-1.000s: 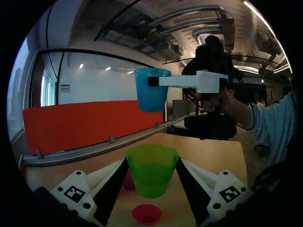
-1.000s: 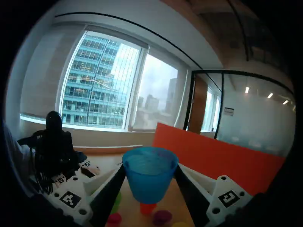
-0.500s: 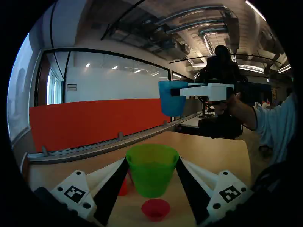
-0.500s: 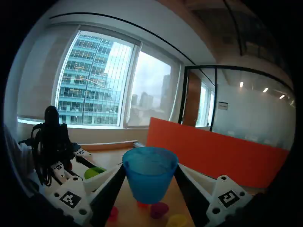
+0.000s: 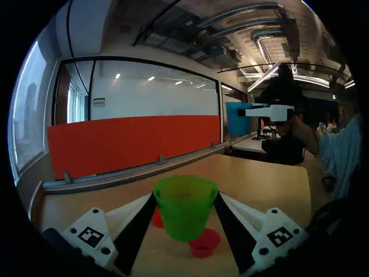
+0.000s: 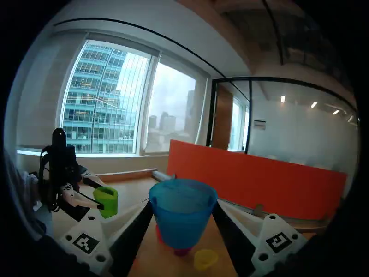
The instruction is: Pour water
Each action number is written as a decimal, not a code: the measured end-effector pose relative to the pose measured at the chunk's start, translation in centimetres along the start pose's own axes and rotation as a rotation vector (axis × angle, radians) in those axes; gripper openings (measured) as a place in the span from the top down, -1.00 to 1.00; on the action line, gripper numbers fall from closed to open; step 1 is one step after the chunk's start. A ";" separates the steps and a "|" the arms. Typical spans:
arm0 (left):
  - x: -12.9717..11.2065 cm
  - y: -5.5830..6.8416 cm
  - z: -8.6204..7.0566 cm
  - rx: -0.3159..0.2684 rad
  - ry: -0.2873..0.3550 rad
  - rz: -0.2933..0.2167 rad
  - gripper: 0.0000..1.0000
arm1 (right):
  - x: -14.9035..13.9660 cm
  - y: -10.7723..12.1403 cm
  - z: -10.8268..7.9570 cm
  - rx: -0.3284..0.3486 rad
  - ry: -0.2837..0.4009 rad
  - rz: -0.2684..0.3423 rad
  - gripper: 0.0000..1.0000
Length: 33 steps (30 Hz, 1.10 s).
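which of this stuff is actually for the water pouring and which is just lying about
For the job:
- blue cup, held in the right tongs
- green cup, held in the left tongs

Just lying about:
- small red cup on the table
- small yellow cup on the table
- orange screen along the table's far edge

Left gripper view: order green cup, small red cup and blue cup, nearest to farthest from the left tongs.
1. green cup, gripped between the left tongs.
2. small red cup, on the table just below.
3. blue cup, far right, held aloft.
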State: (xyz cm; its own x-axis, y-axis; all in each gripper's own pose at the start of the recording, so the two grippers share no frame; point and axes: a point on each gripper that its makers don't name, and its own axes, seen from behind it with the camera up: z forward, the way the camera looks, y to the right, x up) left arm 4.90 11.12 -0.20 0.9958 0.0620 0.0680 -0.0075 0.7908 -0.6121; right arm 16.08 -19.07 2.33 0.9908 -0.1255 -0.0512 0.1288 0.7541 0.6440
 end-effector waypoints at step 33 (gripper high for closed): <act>-7.1 0.0 -1.3 -0.007 -0.179 -0.009 -0.73 | -9.6 -1.9 -3.0 0.091 -0.157 0.017 -0.82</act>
State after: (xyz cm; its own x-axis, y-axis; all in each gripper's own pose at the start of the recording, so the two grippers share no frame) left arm -2.02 9.91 -1.72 0.9635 0.1632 0.2124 0.0025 0.7876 -0.6162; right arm 6.42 -17.35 -0.68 0.9730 -0.2181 0.0757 0.1007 0.6961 0.7109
